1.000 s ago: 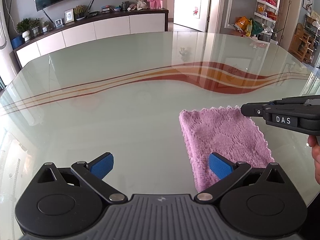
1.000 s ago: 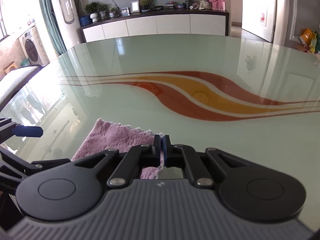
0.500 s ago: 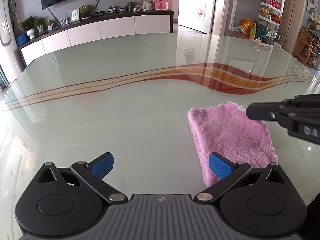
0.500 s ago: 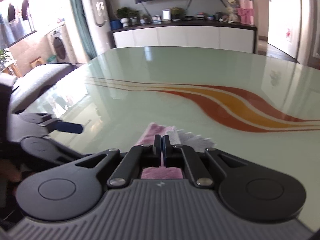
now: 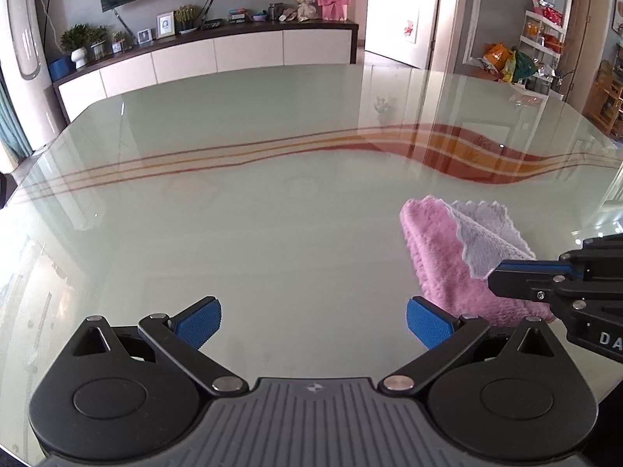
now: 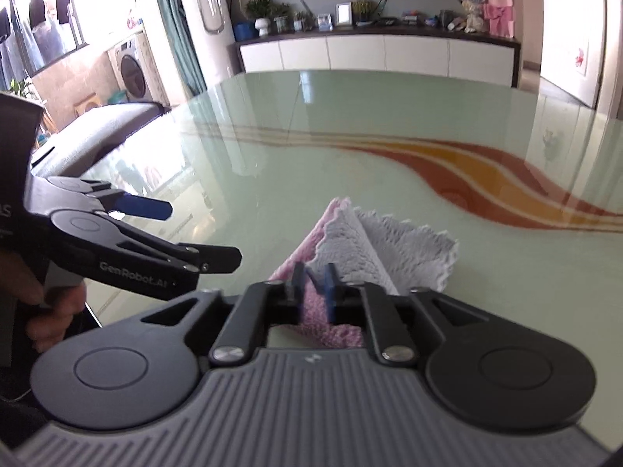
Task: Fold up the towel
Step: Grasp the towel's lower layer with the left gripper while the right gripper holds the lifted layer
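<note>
Blue pads sit on the fingers of the left gripper, and those fingers are wide apart with nothing between them. It hangs low over the glass surface, just left of the towel, so I think it waits there to help with the next fold or to press the cloth flat.

The right gripper has its fingers close together with a small gap, and the scalloped edge of the pink towel sits between them. In the left view the pale corner seems pinched at its tip. It holds this corner up so the top flap can be laid over the rest, which shows the pale underside.

The towel lies on the near right part of the surface, just in front of the right gripper. The bottom layer lies flat on the glass and the lifted flap stands up like a little tent. Its long side runs from near to far, away from the person, toward the red and orange wavy stripe beyond it.
</note>
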`<action>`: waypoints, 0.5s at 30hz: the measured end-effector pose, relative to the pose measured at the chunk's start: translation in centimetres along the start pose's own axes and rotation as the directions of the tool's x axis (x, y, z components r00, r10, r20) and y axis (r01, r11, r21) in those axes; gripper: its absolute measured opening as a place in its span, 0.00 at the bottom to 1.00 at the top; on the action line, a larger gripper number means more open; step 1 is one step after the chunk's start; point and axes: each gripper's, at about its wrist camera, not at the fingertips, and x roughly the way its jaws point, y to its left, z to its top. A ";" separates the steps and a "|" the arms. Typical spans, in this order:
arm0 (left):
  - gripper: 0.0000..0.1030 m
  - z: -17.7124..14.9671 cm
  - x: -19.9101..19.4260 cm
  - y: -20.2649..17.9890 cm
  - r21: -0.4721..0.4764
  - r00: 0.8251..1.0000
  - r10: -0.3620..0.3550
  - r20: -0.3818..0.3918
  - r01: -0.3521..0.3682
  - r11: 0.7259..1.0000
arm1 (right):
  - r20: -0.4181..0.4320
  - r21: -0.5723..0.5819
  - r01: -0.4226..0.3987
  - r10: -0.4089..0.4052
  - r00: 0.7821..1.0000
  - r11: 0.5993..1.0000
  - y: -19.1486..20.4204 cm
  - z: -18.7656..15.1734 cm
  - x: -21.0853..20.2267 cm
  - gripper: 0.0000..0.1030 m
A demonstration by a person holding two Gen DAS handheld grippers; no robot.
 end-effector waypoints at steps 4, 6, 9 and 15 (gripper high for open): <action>0.99 0.6 -0.3 -1.2 0.015 0.999 -0.048 0.025 0.048 0.999 | 0.033 0.018 0.016 -0.016 0.999 1.000 -0.8 -0.4 -2.2 0.21; 0.99 0.8 -0.4 -1.8 0.030 0.997 -0.074 0.033 0.073 0.997 | 0.055 0.012 0.046 -0.046 0.997 0.999 -1.4 -0.8 -2.9 0.24; 0.99 1.3 -0.3 -2.9 0.052 0.994 -0.101 0.042 0.099 0.994 | 0.057 -0.002 0.076 -0.075 0.996 0.997 -2.2 -1.1 -2.9 0.24; 0.94 2.2 -0.4 -3.9 0.003 0.973 -0.226 0.038 0.226 0.974 | 0.064 -0.009 0.107 -0.107 0.992 0.994 -2.9 -2.1 -3.1 0.24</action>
